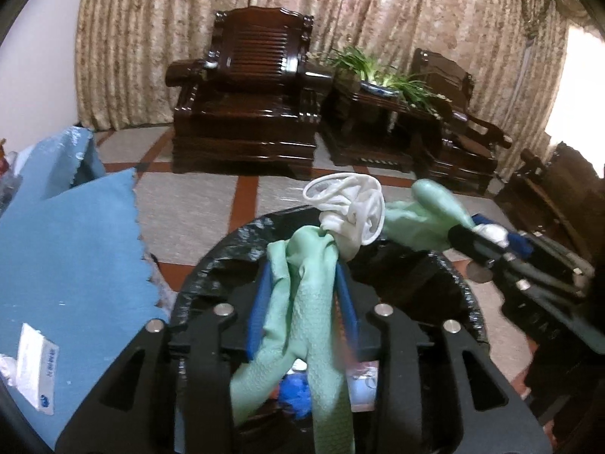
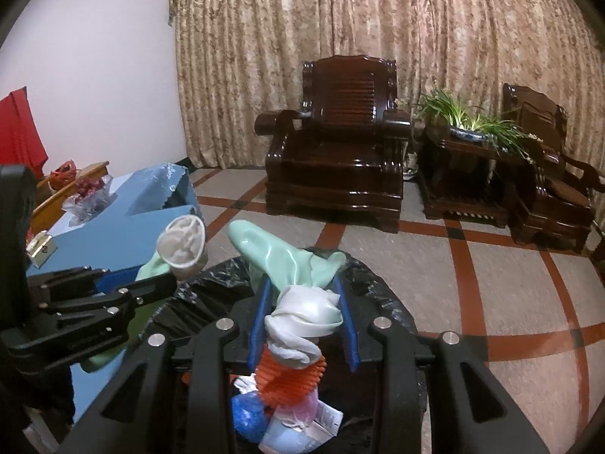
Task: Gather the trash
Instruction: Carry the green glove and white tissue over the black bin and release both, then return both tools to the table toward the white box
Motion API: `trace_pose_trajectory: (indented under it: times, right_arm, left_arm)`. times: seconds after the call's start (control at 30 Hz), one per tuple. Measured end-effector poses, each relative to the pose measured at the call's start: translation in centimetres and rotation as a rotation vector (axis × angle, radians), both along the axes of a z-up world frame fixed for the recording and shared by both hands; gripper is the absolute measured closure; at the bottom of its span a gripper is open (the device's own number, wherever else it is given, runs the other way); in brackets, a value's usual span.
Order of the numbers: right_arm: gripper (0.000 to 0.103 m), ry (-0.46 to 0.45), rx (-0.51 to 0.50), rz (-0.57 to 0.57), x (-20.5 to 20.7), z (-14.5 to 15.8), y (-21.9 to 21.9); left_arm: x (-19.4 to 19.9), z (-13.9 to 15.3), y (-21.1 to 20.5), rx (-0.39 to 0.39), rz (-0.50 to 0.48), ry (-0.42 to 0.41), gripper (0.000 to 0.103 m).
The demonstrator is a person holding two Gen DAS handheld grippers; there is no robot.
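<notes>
- The left tool [image 1: 302, 276] stands over the bin lined with a black bag [image 1: 211, 265]; a mint-green rubber glove [image 1: 314, 302] hangs between its blue pads [image 1: 261, 302], its white-lined cuff [image 1: 351, 204] bunched above the tips; whether the pads press on the glove or merely flank it cannot be told from either view
- The right tool [image 2: 302, 310] holds a second mint-green glove [image 2: 280, 253] over the same bin; its blue pads [image 2: 348, 321] sit against the glove's bunched white cuff [image 2: 302, 321], a narrow grip on the rubber
- In the left wrist view the right tool [image 1: 487, 242] reaches in from the right, the second glove [image 1: 427, 208] swelling out in front of it
- Inside the bin lie a crumpled blue piece [image 2: 245, 416], an orange ribbed piece [image 2: 287, 374] and white papers [image 2: 321, 423]
- A desk under a blue cloth [image 1: 68, 249] stands just beside the bin; a small white box [image 1: 36, 370] lies on it
- Beyond, on the tiled floor [image 2: 416, 283], a dark wooden armchair [image 2: 336, 143] and a potted plant [image 2: 465, 121] stand before patterned curtains [image 2: 340, 19]
</notes>
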State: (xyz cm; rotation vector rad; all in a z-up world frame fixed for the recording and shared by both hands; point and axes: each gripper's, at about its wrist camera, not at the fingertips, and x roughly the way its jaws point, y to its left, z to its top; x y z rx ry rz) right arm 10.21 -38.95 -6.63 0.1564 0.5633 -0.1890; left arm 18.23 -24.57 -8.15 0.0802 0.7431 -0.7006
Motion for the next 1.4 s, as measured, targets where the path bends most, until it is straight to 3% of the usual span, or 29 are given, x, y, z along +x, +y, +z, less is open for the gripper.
trace_pose_trajectory:
  times: [0.07,0.17,0.37,0.57,1.4]
  right_arm:
    - [0.048,-0.002,-0.007,-0.003,-0.2,-0.3,0.0]
    - [0.038,-0.001,-0.019,-0.022,-0.8,-0.6,-0.1]
    - [0.007,-0.025,-0.006,-0.06,-2.0,-0.1,0.2]
    - [0.006,-0.041,0.015,-0.024,-2.2,0.9,1.8]
    - [0.006,-0.042,0.018,0.264,2.7,1.4,17.3]
  left_arm:
    - [0.0,-0.1,0.6,-0.026,-0.005,0.014,0.055]
    - [-0.1,0.2,1.4,-0.047,-0.001,0.009,0.039]
    - [-0.5,1.1,3.4,-0.051,0.019,-0.016,0.027]
    - [-1.2,2.5,7.3,-0.037,0.093,-0.051,0.017]
    - [-4.4,1.6,29.3,0.044,0.495,-0.075,0.016]
